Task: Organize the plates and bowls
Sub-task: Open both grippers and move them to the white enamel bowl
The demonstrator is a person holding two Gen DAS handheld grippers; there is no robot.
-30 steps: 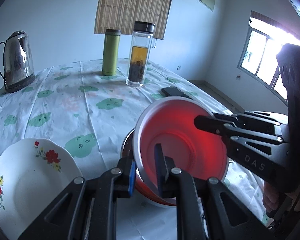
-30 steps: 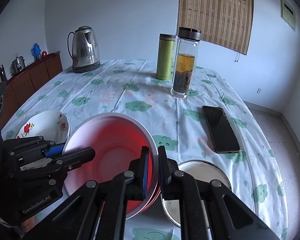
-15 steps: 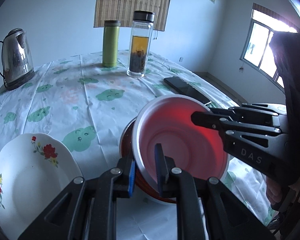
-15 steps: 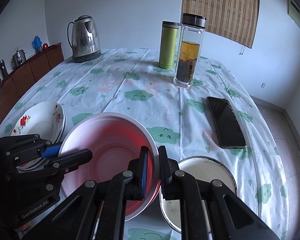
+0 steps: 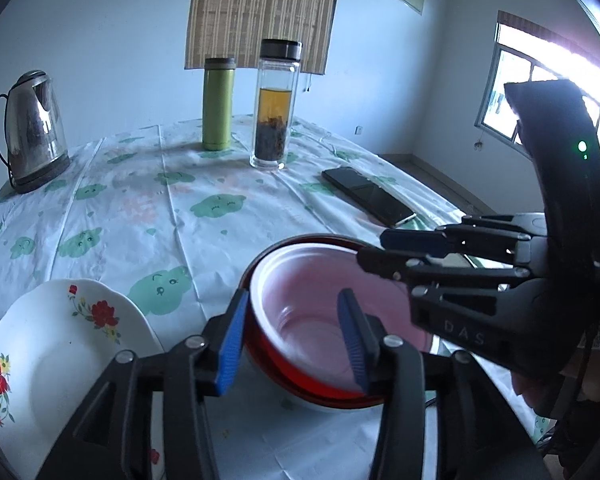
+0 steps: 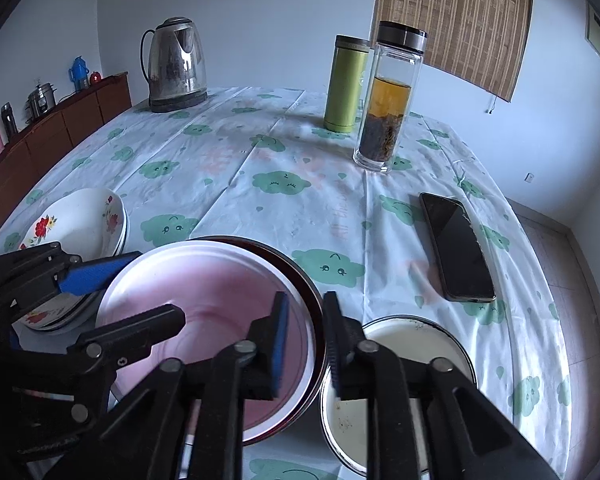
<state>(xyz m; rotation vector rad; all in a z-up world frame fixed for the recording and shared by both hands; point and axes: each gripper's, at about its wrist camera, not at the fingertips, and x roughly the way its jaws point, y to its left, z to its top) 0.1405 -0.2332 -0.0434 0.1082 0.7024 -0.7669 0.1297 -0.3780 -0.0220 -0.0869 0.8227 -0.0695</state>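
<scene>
Left wrist: glossy round pink bowl [image 5: 320, 312], seemingly nested in red bowl [image 5: 300, 384].

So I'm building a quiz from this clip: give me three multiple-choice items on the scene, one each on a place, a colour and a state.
1. Where does the phone lie?
A. on the tablecloth
B. in the pink bowl
C. on the kettle

2. What colour is the flask beside the glass tea bottle?
A. red
B. green
C. black

3. How does the pink bowl sit?
A. upside down
B. on the flowered plate
C. nested in a red bowl

Key: 1 A, it lies flat on the cloud-print cloth right of the bowls. 2 B, its body is plainly green. 3 C, a red rim shows all round the pink one, below it.
</scene>
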